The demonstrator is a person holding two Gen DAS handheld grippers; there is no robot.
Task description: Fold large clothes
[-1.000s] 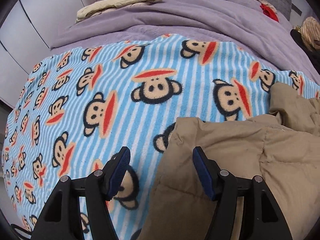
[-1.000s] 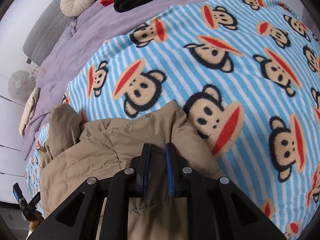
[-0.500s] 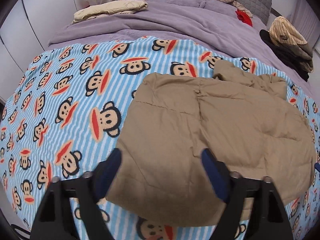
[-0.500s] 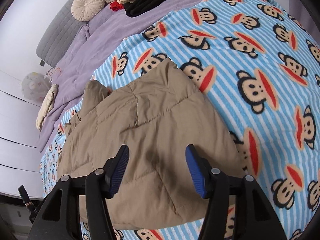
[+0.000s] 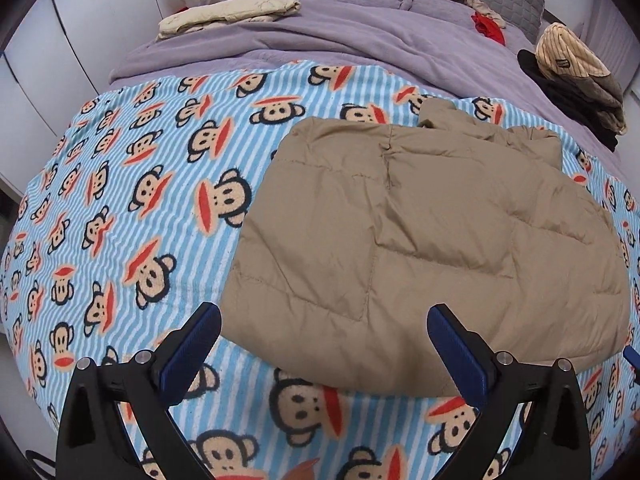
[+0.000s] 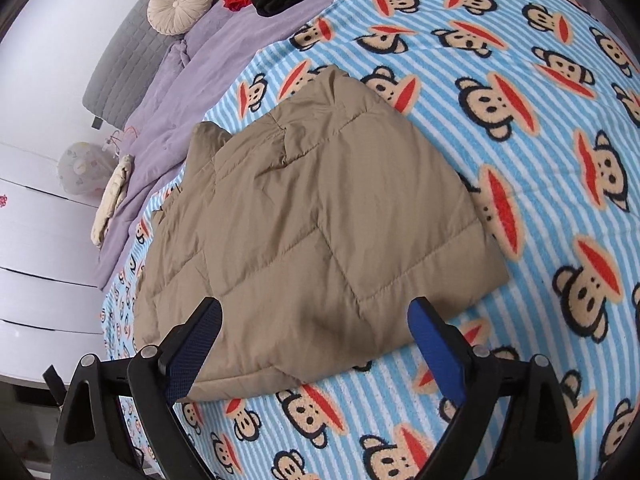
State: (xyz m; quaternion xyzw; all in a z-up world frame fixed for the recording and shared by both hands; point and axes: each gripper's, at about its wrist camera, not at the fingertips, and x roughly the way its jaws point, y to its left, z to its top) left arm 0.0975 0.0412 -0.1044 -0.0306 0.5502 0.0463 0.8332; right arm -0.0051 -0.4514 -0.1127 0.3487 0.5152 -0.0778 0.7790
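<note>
On the bed [image 5: 360,40], a monkey-print blanket [image 5: 132,216] covers the near half, lying over a purple duvet [image 5: 320,28]. A tan jacket [image 5: 420,232] lies folded flat on the blanket, its collar toward the headboard. Stacked clothes [image 5: 576,80] sit on the duvet's far right; a cream garment [image 5: 228,14] lies far left. The left gripper [image 5: 324,348] and right gripper [image 6: 316,344] both hover spread wide above the jacket's near hem, holding nothing.

The tan jacket [image 5: 432,240] hides its folded-under sleeves. At 3 o'clock in the left wrist view, a blue object [image 5: 631,354] is cut off.
</note>
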